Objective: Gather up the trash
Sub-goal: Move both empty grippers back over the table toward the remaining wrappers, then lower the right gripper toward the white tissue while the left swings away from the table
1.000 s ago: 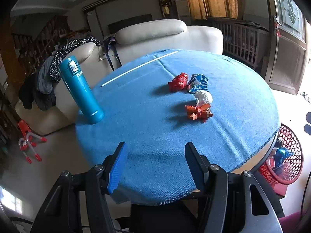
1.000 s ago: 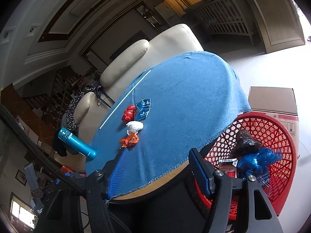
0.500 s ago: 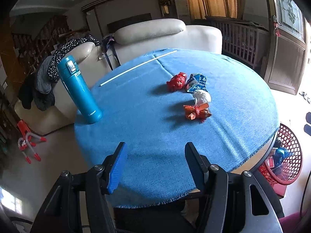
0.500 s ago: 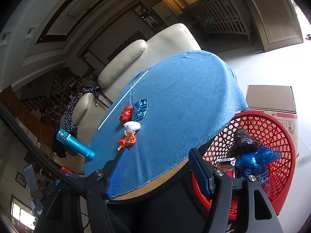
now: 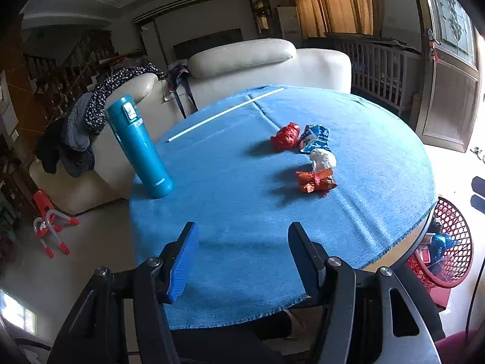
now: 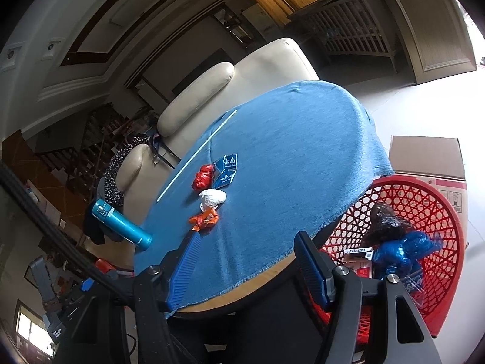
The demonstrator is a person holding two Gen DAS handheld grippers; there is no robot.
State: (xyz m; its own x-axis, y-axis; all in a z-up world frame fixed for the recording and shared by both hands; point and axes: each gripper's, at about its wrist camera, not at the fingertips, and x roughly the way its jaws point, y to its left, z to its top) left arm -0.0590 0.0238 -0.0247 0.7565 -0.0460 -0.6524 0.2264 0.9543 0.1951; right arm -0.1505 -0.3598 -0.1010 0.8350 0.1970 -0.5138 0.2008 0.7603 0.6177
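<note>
Little has changed over the last second: the left gripper has drifted only slightly, so the tabletop sits a touch differently in its view, while the right gripper has held its place. Both pairs of fingers stand apart with nothing between them, poised above the near edge of the round tabletop under its blue cloth.

Four pieces of trash lie clustered well ahead of the left fingers and off to their right: an orange wrapper nearest, a white crumpled wad touching it just beyond, then a blue packet and a red crumpled bag side by side farther out. In the right wrist view the same cluster sits beyond the tip of the left-hand finger.

A red basket stands on the floor beside the table, past the right-hand finger of the right gripper, already holding a blue bag and a dark one. That gripper, empty beside the basket, is likely between drops, and the left looks lined up for the next pickup, probably the orange wrapper as the closest piece.

A teal flask stands upright ahead of the left fingers and off to their left, and a white straw lies across the far cloth; whether the straw counts as trash cannot be told.
</note>
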